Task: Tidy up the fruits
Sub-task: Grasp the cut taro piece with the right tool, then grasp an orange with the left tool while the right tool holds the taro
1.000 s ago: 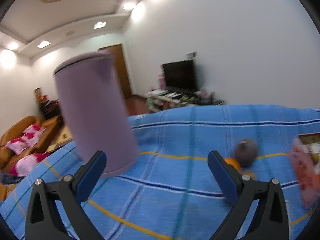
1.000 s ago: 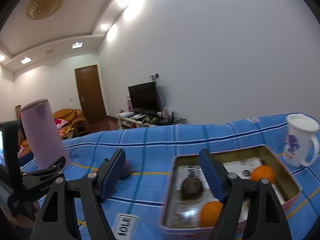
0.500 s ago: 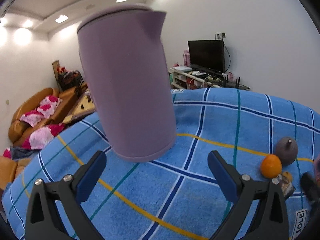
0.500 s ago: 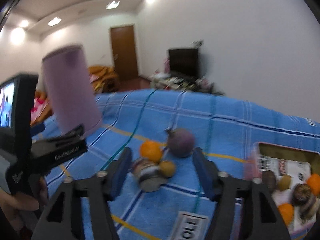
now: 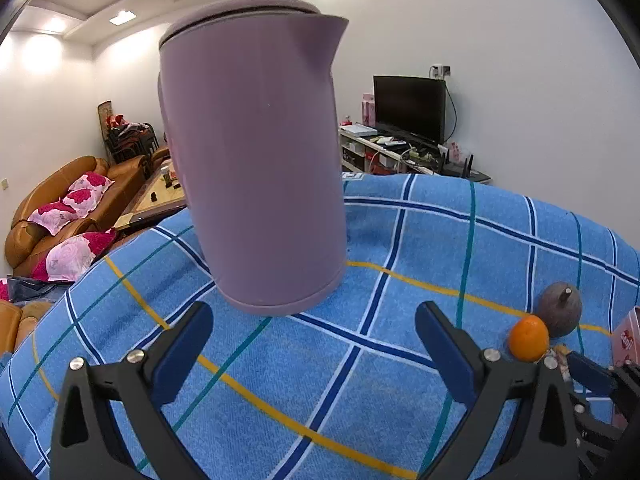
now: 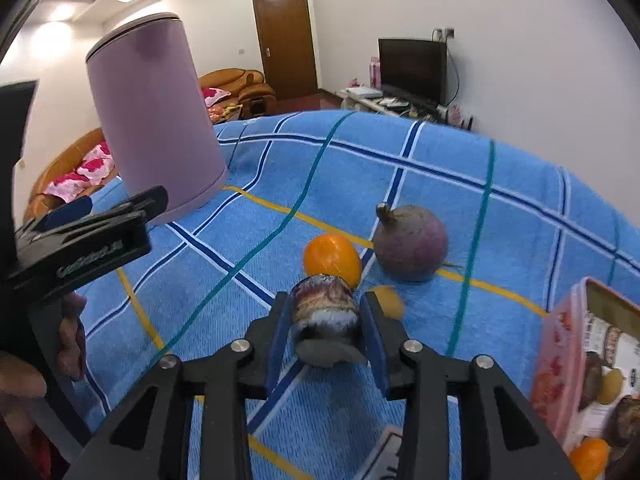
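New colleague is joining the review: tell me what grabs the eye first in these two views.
The tall lilac kettle looms over the blue plaid cloth, just beyond the left gripper, whose jaws stand wide apart. The right gripper is shut on a mottled brown fruit, with an orange and a purple round fruit right behind it.

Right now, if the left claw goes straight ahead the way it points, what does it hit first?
Most likely the purple kettle: it stands on the blue cloth just beyond the open left claw, slightly left of centre. Depth is unclear, but nothing lies between them.
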Demonstrator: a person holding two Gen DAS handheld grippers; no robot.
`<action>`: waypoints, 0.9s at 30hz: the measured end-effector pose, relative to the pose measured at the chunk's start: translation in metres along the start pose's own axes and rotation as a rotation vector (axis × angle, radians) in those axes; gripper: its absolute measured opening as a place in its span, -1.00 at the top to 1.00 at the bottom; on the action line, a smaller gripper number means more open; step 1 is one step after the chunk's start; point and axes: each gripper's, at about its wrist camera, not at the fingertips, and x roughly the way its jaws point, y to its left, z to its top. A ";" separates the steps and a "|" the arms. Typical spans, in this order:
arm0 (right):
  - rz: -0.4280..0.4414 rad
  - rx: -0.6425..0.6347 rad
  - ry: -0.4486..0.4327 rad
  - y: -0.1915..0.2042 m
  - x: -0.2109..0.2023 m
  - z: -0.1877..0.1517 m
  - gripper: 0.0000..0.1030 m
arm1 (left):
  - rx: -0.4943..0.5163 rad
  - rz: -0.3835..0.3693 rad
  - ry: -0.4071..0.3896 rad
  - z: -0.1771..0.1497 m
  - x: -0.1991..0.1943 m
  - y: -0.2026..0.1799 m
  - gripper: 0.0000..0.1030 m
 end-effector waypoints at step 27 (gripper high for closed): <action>-0.276 0.044 -0.350 -0.034 -0.113 -0.042 0.20 | 0.160 -0.217 -0.039 -0.012 -0.006 -0.041 -1.00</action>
